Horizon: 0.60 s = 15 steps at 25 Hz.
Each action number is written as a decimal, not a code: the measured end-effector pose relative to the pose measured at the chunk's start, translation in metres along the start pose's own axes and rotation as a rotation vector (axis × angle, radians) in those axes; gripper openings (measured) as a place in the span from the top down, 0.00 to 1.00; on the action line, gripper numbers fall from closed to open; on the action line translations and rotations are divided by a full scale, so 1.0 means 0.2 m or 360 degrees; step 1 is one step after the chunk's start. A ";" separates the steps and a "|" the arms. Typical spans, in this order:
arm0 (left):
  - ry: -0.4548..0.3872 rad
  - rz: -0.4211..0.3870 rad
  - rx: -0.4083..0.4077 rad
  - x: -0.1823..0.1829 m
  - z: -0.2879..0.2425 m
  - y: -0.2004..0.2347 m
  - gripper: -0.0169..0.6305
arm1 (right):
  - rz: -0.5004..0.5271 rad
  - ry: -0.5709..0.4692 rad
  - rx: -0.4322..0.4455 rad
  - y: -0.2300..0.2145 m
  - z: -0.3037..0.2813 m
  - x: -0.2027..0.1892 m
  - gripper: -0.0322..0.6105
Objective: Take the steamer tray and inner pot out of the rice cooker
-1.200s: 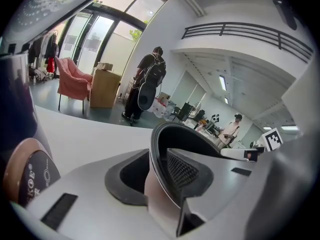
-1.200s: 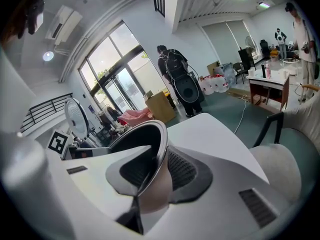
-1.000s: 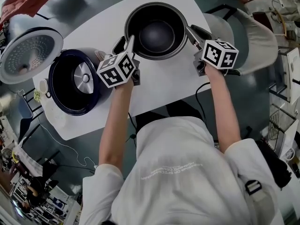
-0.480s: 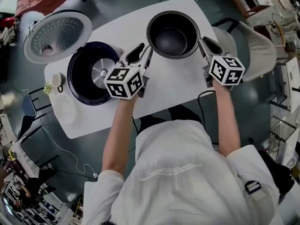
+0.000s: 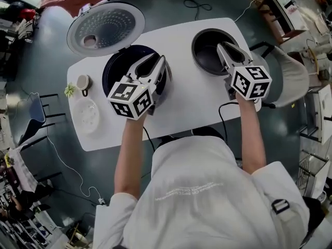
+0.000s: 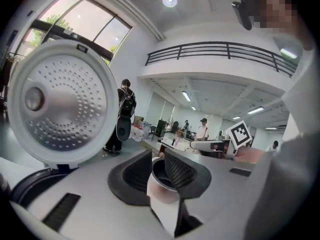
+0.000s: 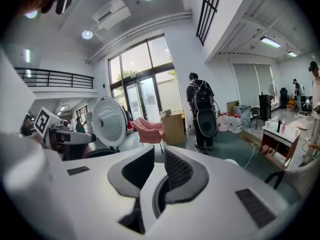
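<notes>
Dark round metal inner pot (image 5: 205, 57) on white table (image 5: 192, 97) prob. stiff, slick, light-ish: take opposite rim edges; left gripper (image 5: 160, 61) & right gripper (image 5: 224, 49) jaws closing, narrow gap, empty.

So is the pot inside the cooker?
No, the pot sits on the table, to the right of the open cooker.

Nothing legible: the faint print on the person's shirt (image 5: 207, 206) is too small.
</notes>
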<state>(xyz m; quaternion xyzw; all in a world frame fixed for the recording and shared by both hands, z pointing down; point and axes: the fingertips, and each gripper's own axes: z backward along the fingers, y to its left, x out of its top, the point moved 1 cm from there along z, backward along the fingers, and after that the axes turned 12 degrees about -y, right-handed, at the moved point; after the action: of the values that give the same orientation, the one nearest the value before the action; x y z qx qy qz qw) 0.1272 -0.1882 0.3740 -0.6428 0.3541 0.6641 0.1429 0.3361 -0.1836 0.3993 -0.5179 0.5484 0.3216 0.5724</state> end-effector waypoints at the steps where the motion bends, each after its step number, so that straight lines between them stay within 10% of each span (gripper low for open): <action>1: -0.0024 -0.0015 0.0024 0.04 0.04 0.04 0.84 | 0.0011 -0.0002 0.0029 0.05 -0.03 0.02 0.83; 15: -0.0213 -0.0523 0.0391 0.51 0.46 0.47 0.86 | 0.0239 -0.0201 0.0448 0.62 -0.30 0.37 0.86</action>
<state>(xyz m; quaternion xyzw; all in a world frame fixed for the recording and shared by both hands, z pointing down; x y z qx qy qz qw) -0.0163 -0.2225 0.2976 -0.6242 0.3125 0.6249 0.3496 0.2160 -0.2221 0.3071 -0.3691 0.5881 0.3153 0.6469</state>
